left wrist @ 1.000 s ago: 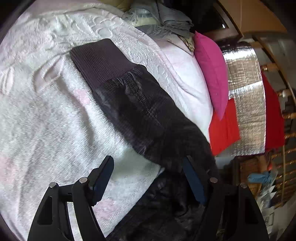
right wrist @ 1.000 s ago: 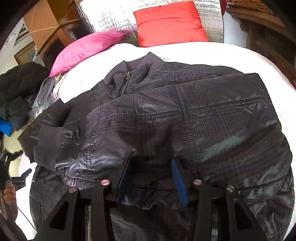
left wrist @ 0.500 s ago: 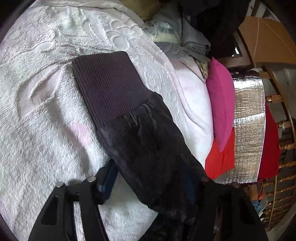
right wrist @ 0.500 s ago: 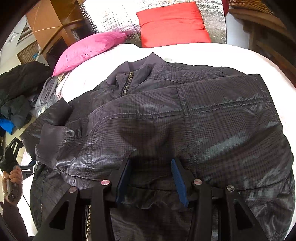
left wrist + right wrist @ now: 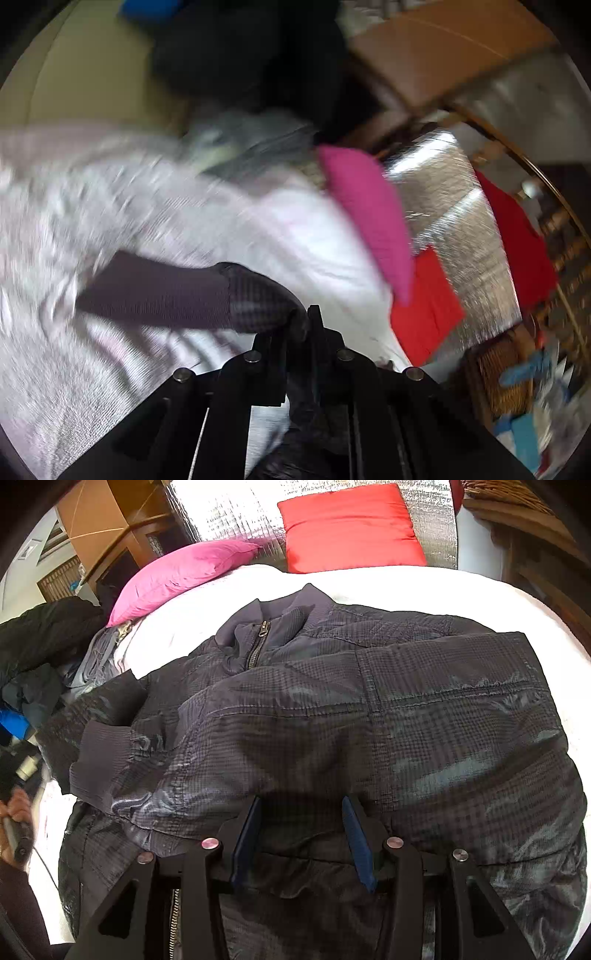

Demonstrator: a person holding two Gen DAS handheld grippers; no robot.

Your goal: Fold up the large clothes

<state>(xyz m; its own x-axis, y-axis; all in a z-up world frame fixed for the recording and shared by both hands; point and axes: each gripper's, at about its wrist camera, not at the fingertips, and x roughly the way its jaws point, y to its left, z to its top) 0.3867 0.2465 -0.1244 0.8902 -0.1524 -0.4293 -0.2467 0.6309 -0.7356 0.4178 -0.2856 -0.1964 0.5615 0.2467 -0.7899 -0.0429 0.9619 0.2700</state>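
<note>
A dark checked jacket with a zip and ribbed collar lies spread on the white bedspread. One sleeve is folded across its front, ribbed cuff at the left. My right gripper stands open low over the jacket's lower front, with fabric under its blue pads. In the left wrist view my left gripper is shut on the other sleeve just behind its ribbed cuff. That sleeve hangs lifted off the bedspread. A hand holding the left gripper shows blurred at the left edge.
A pink pillow and a red pillow lean on a silver foil headboard. A heap of dark and grey clothes lies at the bed's left. Wooden furniture stands to the right.
The left gripper's jaws closed on the sleeve near the cuff and rose, lifting it off the bedspread; its view tilted up and blurred. The right gripper and the jacket body kept still.
</note>
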